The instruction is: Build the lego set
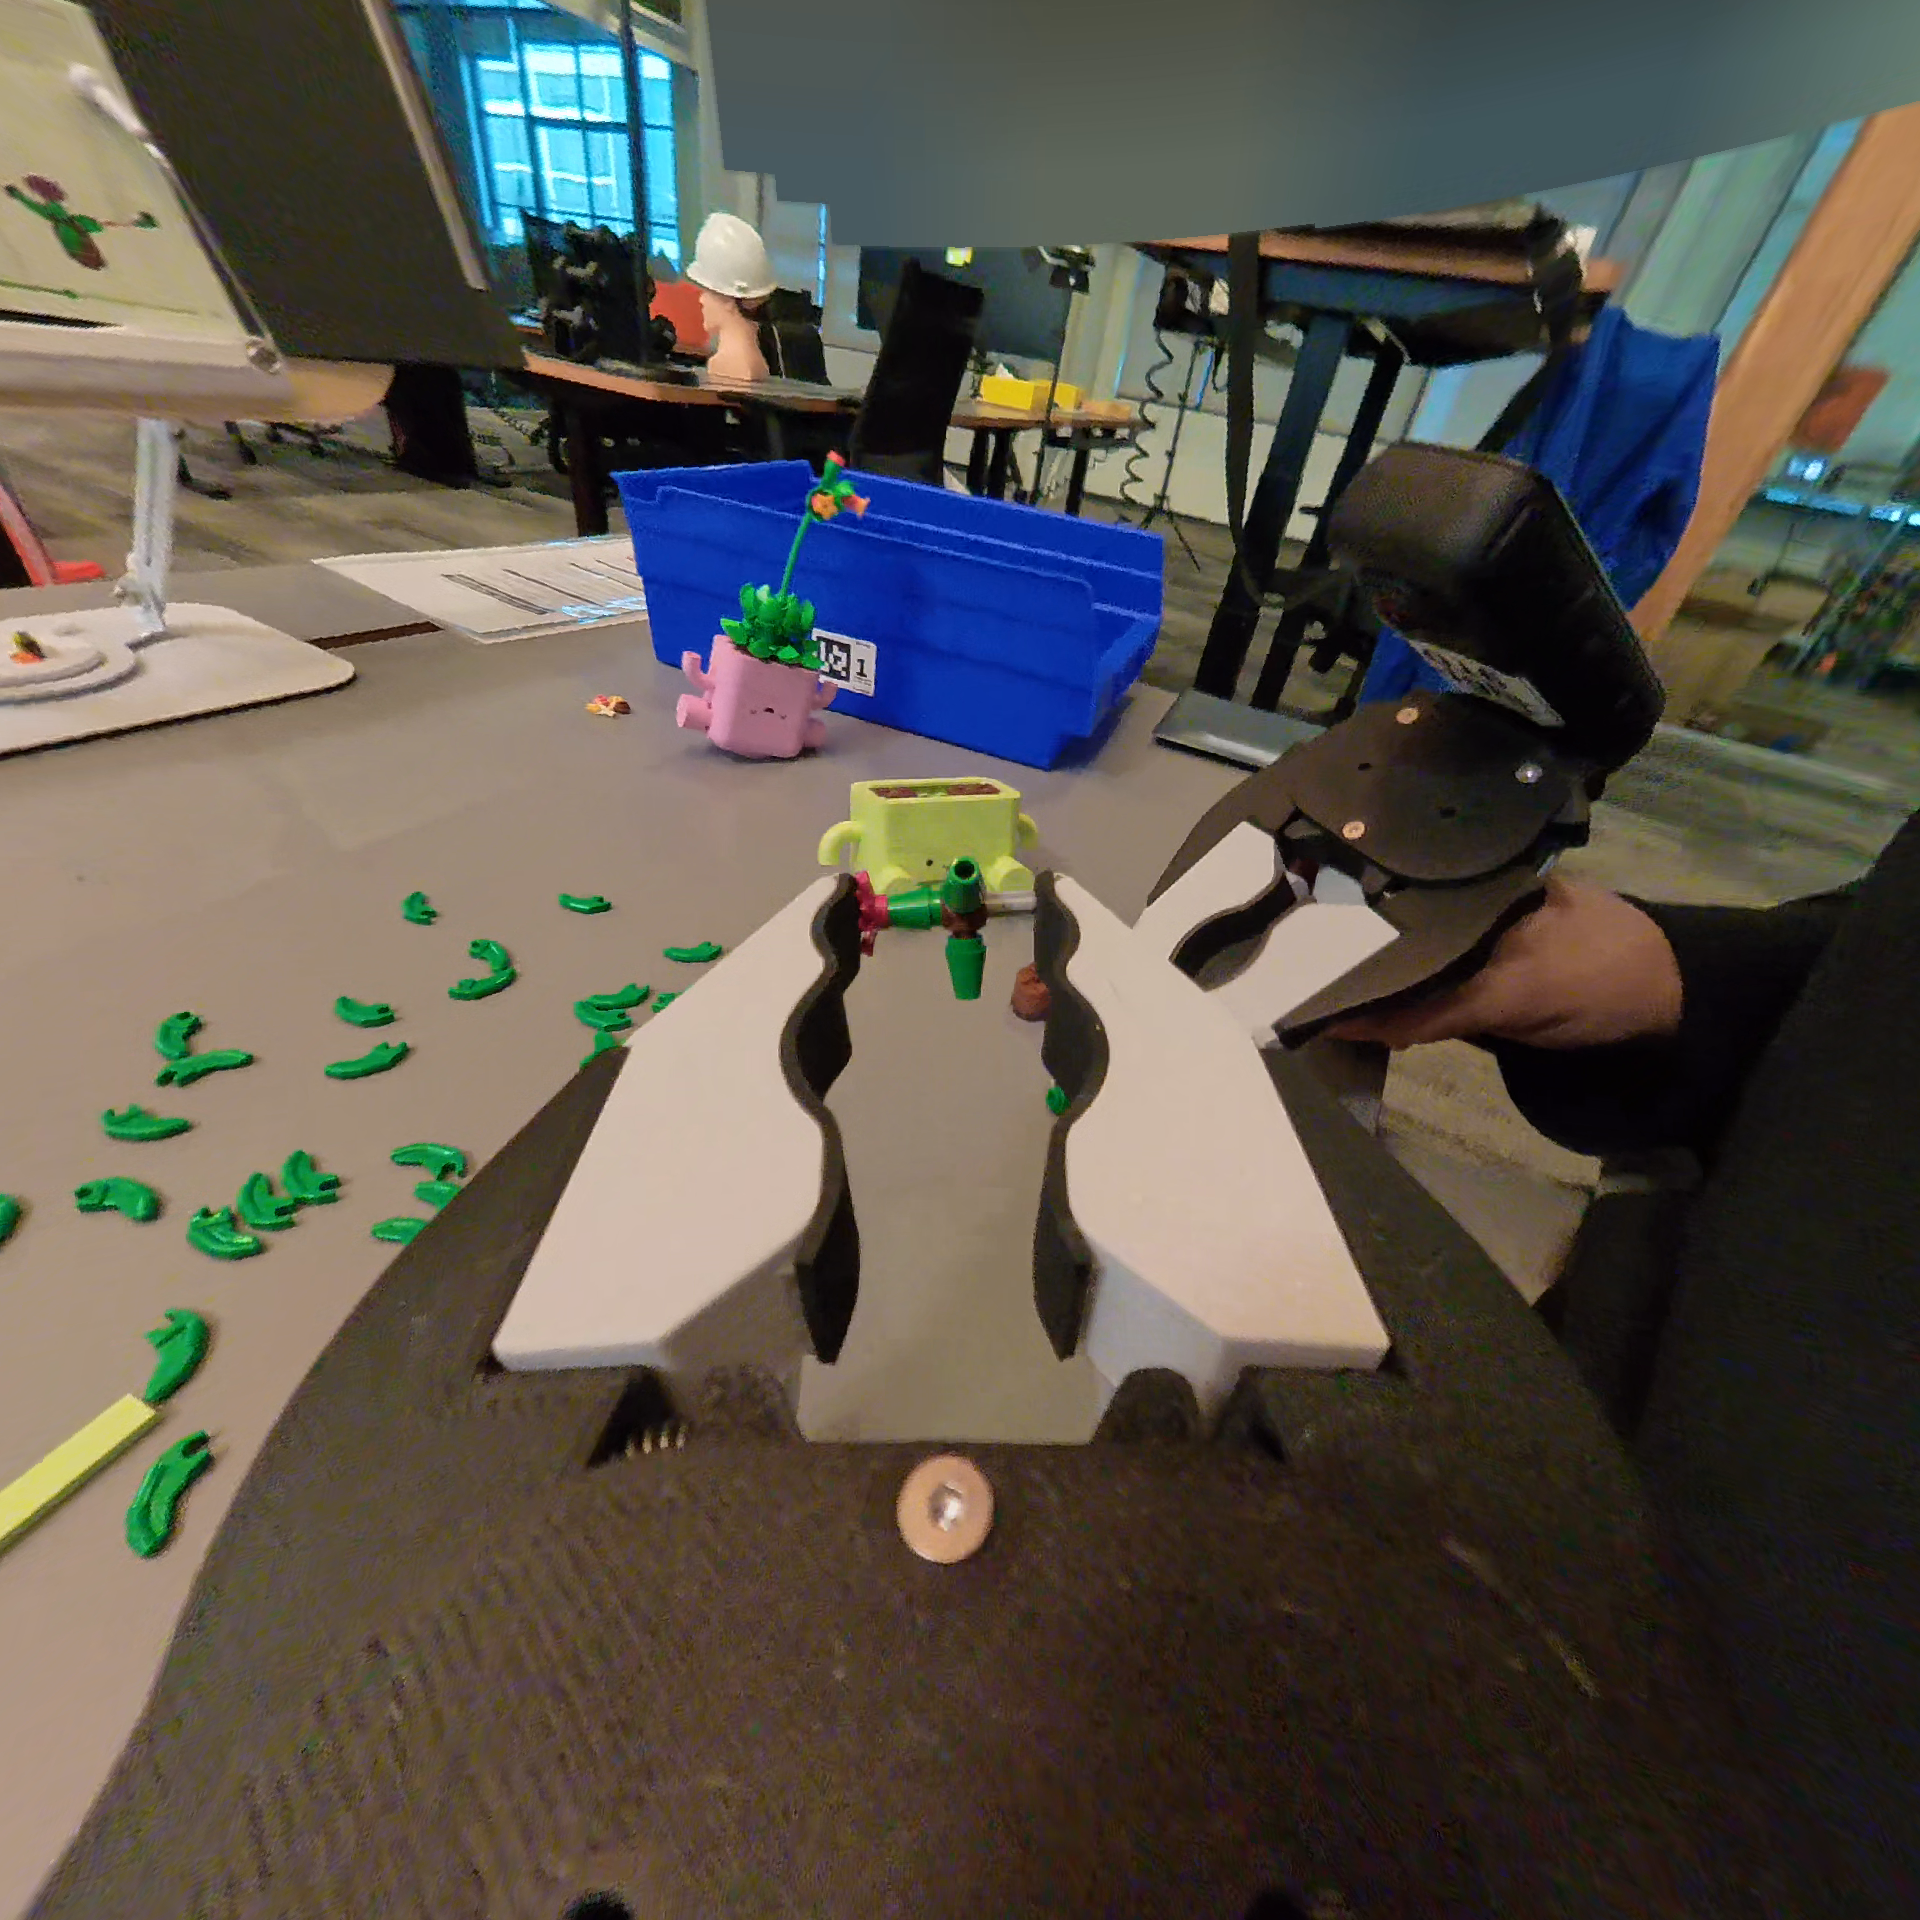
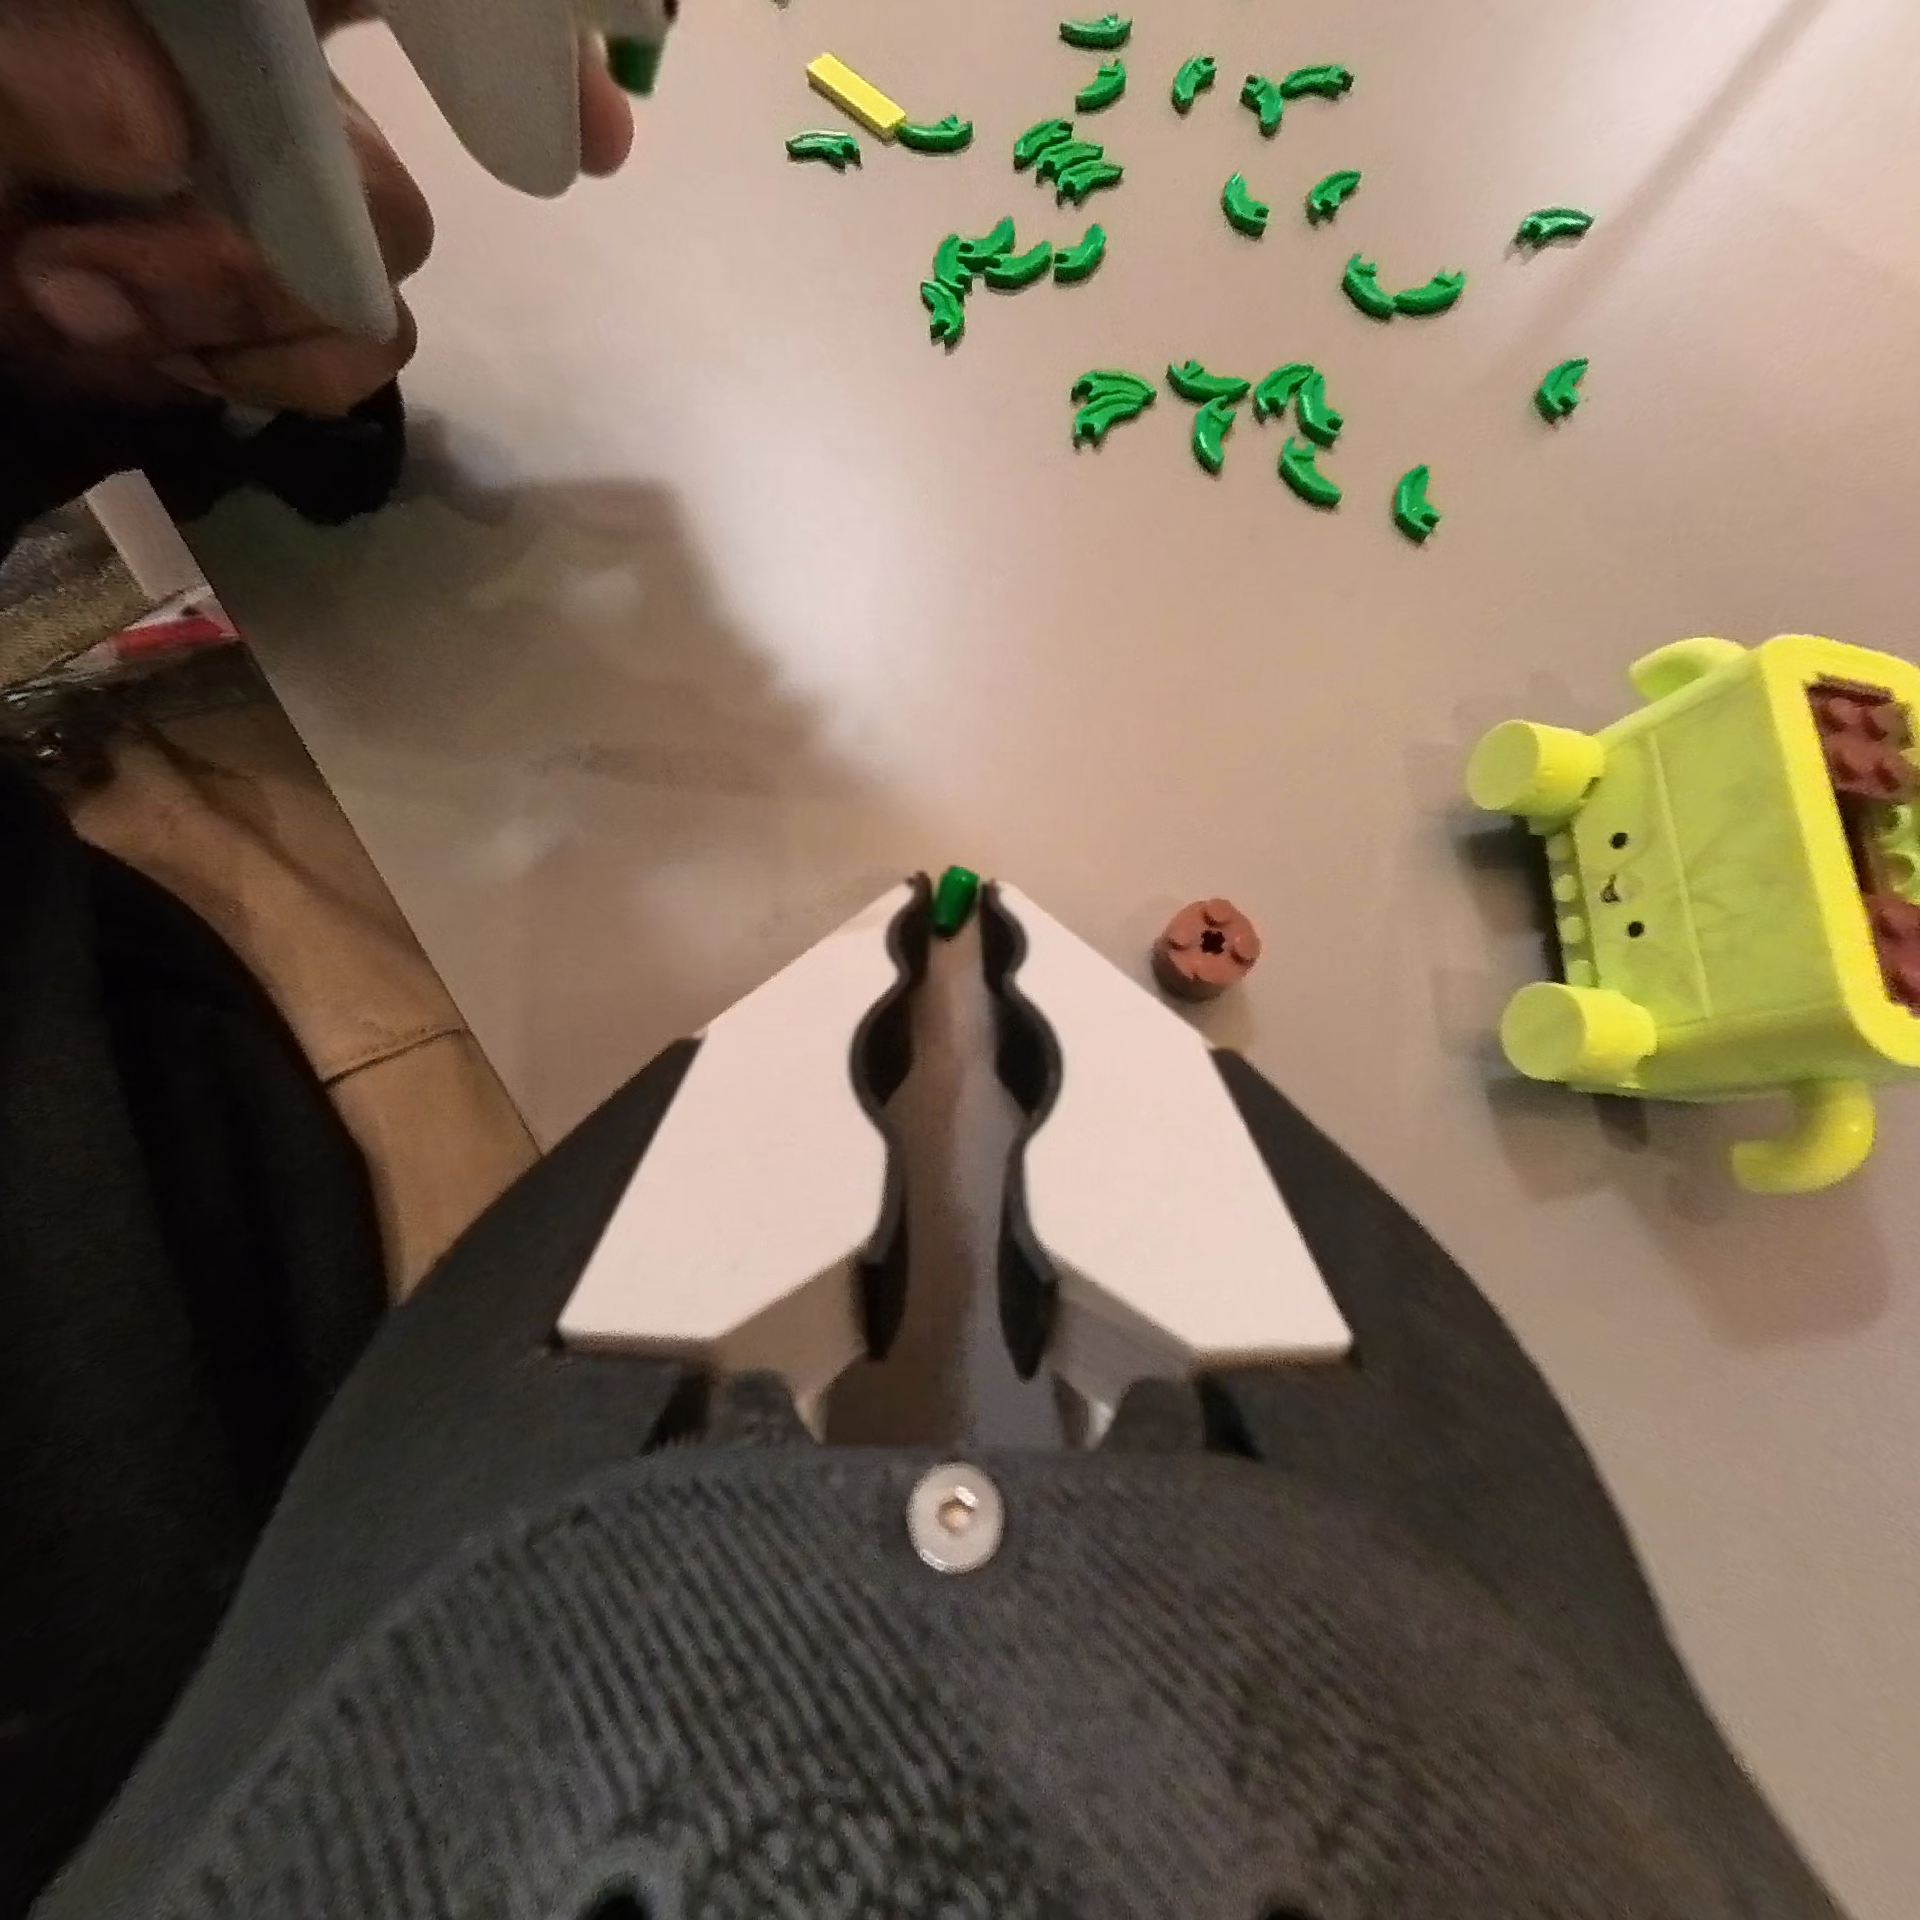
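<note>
Left gripper [image 1: 948, 909] at frame centre, fingers [image 1: 727, 1060] closed part-way, pinching a small green stem assembly [image 1: 940, 914] crosswise at the tips: green cones, a dark red flower end, a brown joint; exact build hard to make out. Right gripper [image 2: 951, 904] at centre of right wrist view, fingers [image 2: 1101, 1101] nearly together on a small green cone piece [image 2: 953, 900], only its tip showing. Same right gripper [image 1: 1278, 935] at right of left wrist view, a hand [image 1: 1538, 966] under it, held piece hidden there. Lime pot figure [image 1: 930, 831] upright just behind the left fingertips; cut off at right edge of right wrist view [image 2: 1704, 894], brown plates inside partly seen. One brown round piece [image 2: 1207, 945] on the grey table [image 2: 727, 675], just beside the right fingertips, between them and the lime pot. Green leaf pieces [image 2: 1205, 405] scattered in upper frame, roughly thirty, overlaps blocking an exact count. One yellow bar [image 2: 855, 96] near them. One pink pot figure [image 1: 758, 696] with finished plant and tall flower, mid-upper frame, touching or just in front of one blue bin [image 1: 935, 613]. Instruction stand [image 1: 94, 239] cut off upper left. Office room behind: desks, windows, one white hard hat [image 1: 732, 255] on a mannequin head; top right masked by a grey patch.
</note>
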Available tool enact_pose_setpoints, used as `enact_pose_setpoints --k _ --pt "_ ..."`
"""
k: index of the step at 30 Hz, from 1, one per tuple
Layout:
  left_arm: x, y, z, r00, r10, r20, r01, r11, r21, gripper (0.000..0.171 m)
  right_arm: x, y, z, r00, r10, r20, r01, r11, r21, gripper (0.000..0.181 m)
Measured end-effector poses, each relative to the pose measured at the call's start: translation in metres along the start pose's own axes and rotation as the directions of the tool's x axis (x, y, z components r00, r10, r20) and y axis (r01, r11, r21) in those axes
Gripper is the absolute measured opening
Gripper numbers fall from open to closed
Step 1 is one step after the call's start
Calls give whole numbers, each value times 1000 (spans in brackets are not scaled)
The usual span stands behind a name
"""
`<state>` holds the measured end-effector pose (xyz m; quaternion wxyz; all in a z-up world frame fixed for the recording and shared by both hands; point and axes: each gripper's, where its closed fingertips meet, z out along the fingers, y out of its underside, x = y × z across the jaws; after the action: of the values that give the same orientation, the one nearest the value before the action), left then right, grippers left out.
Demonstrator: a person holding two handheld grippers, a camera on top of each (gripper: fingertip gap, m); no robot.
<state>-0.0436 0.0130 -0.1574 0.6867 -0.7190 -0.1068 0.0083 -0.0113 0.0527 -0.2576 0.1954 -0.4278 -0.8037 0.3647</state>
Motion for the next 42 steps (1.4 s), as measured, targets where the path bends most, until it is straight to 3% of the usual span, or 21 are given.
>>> enact_pose_setpoints --k 6,12,20,35,42 --pt "12 -1 -1 997 39 -65 -38 999 8 31 -3 -3 -3 1000 -8 17 8 1000 26 4" --pt "42 3 -5 963 150 -223 -150 989 18 31 -31 -43 -48 982 -132 133 69 914 399 4" --pt "62 12 -5 920 190 -342 -208 978 -16 31 -50 -65 -83 909 -145 391 -121 806 580 3" --pt "63 13 -5 920 193 -340 -213 977 -21 31 -46 -64 -74 870 -148 470 -138 843 520 4" --pt "74 26 -1 895 218 -389 -272 958 -89 31 -55 -50 -68 806 -302 509 81 908 411 3"
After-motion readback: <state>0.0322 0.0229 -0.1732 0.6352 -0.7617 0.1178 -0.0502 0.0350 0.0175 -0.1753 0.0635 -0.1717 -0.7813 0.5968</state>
